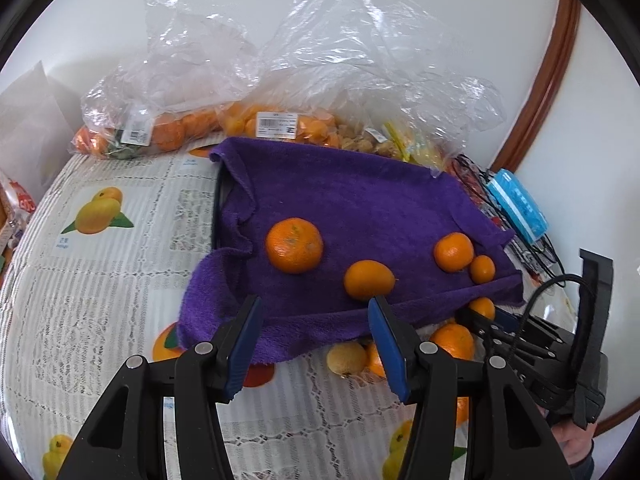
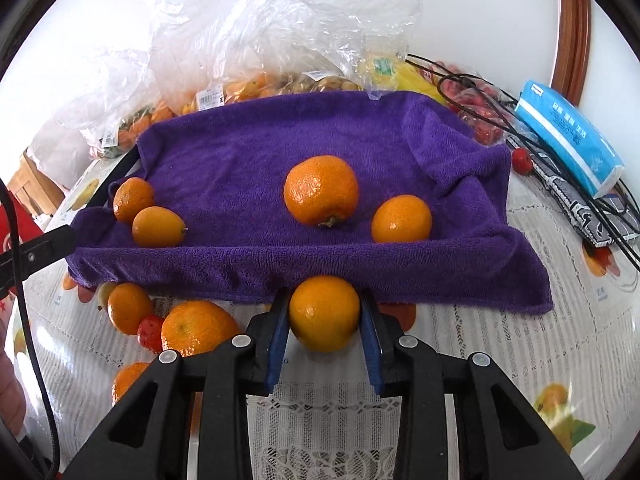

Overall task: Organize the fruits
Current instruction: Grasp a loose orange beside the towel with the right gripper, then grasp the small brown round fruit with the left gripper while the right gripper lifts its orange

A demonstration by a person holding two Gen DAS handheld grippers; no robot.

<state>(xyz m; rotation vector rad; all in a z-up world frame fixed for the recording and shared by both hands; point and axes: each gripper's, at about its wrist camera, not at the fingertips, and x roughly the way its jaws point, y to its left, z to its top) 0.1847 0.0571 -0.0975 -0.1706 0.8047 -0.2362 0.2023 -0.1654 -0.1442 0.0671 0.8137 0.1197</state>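
An orange (image 2: 324,312) is being pinched between the pads of the right claw (image 2: 325,334), just in front of the purple towel (image 2: 248,152) on the tabletop (image 2: 500,340). The left claw (image 1: 316,336) is being held spread, empty. Four oranges are being cradled on the towel; bagged fruit (image 1: 276,122) is lying beyond.

No legible text; price stickers (image 1: 277,124) and blue pack (image 2: 568,144) print too blurred.

Our left gripper (image 1: 314,338) and right gripper (image 2: 324,338) look alike: 2 black angular fingers each, blue ribbed pads inside, round silver screws (image 2: 239,340) at the joints. Beside the purple towel (image 1: 352,200), a thin black cable (image 1: 560,284) loops.
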